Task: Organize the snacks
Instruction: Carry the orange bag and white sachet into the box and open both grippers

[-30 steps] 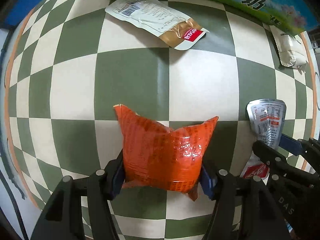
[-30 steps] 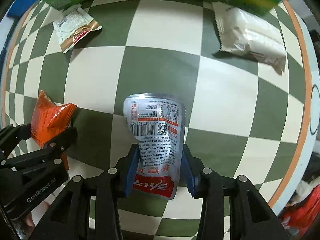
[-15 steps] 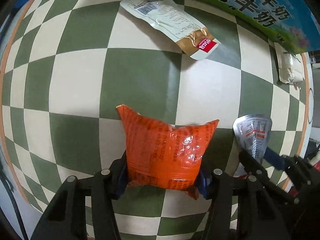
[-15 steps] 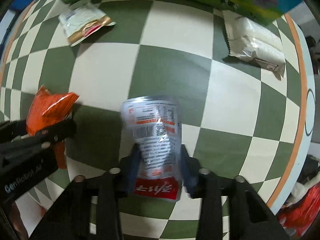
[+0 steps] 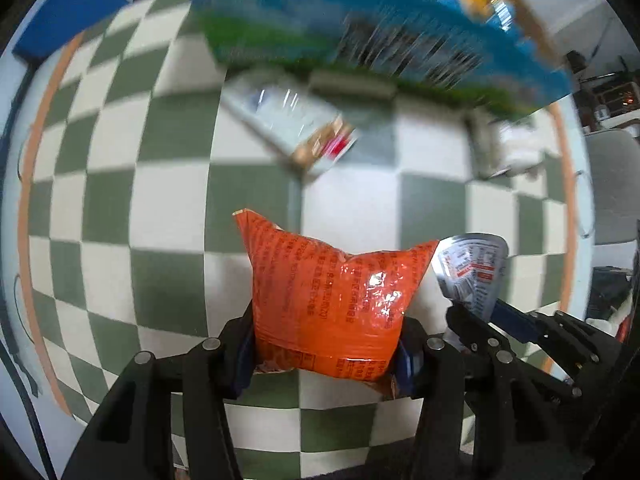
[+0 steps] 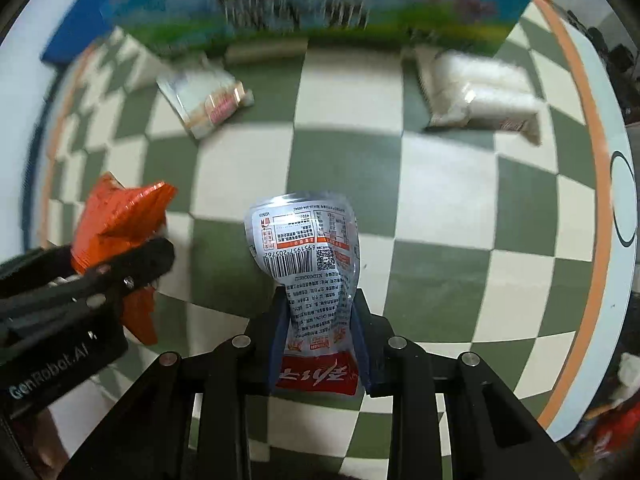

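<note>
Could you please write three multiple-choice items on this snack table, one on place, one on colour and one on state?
1. Where does the white packet lie in the right wrist view?
A. Far right of the cloth
B. Between the gripper fingers
C. On the blue box

2. What colour is the packet in the left gripper?
A. Silver
B. Orange
C. Green

3. What state is the silver pouch in?
A. Flat on the cloth
B. Torn open
C. Pinched in the right gripper

Answers:
1 A, it rests on the checked cloth toward the far right, apart from both grippers.
2 B, the orange packet sits squeezed between the left pads.
3 C, the closing right jaws press the pouch's waist inward.
</note>
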The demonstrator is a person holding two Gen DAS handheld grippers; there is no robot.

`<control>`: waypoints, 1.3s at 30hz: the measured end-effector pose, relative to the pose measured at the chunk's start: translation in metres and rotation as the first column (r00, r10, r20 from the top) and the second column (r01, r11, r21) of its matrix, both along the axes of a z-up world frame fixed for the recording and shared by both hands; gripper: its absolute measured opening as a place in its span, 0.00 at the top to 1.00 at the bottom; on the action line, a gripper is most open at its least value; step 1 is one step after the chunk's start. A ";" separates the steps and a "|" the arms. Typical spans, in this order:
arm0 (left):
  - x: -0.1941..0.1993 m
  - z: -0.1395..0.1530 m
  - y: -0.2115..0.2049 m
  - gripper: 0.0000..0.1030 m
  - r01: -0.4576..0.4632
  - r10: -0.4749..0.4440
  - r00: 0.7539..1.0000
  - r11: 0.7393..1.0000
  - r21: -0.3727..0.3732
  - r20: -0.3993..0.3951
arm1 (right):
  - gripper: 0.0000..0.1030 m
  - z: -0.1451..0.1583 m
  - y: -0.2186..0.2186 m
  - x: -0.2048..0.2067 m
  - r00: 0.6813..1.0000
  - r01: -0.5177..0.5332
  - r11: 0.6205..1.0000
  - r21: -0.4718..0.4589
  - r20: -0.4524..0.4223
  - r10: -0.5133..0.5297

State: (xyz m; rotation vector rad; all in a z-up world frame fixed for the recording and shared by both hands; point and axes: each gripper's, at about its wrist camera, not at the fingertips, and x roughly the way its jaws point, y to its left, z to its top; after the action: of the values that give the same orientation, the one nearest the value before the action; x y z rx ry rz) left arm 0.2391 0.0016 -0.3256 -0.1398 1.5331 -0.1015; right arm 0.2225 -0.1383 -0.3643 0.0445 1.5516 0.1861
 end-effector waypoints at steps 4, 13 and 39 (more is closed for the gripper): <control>0.016 0.061 0.004 0.50 0.017 -0.013 0.995 0.999 -0.046 0.101 | 0.69 0.065 -0.021 0.025 0.995 0.049 0.994 0.095 0.085 -0.057; 0.129 0.146 0.016 0.49 0.047 -0.044 0.970 0.999 -0.004 0.237 | 0.69 0.197 -0.032 0.128 0.948 0.068 0.984 0.167 0.297 -0.116; 0.242 0.041 0.059 0.30 -0.056 0.057 0.998 0.990 0.133 0.000 | 0.16 0.070 -0.019 0.337 0.976 0.114 0.993 0.037 0.180 -0.118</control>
State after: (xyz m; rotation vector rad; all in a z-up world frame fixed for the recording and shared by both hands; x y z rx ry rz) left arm 0.4814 0.0609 -0.2843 -0.0773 1.5337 0.0458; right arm 0.5592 -0.1568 -0.2945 0.1350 1.3595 0.1146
